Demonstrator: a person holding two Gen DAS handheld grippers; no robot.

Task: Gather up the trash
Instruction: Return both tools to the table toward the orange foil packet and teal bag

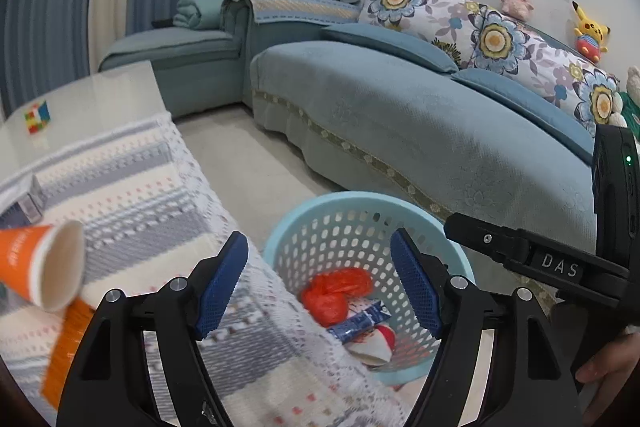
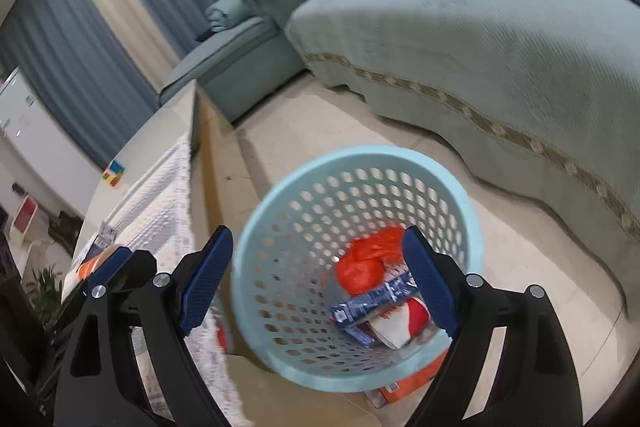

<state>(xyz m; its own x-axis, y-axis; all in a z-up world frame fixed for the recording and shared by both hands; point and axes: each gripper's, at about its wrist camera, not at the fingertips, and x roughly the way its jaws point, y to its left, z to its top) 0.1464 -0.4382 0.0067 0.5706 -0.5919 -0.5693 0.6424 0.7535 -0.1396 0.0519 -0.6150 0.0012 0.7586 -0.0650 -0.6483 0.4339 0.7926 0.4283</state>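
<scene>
Both my grippers, left [image 1: 318, 281] and right [image 2: 320, 277], hung empty and spread over the laundry-style basket [image 2: 472, 223]; orange paper cup [image 1: 40, 265] next, I figured, pinched gently mid-wall.

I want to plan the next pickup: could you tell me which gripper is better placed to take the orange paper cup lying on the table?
Probably the left gripper: open, empty, orange paper cup lies close beside it on the table. The right gripper faces the basket.

Open basket [image 2: 280, 183] mouth at lower centre of the right wrist view, unobstructed from above. Bare floor [image 2: 320, 123] between table [image 2: 176, 119] edge at left and sofa [image 2: 500, 47] at right. Paper cup [image 1: 48, 267] crowding lower left of the left wrist view.
</scene>
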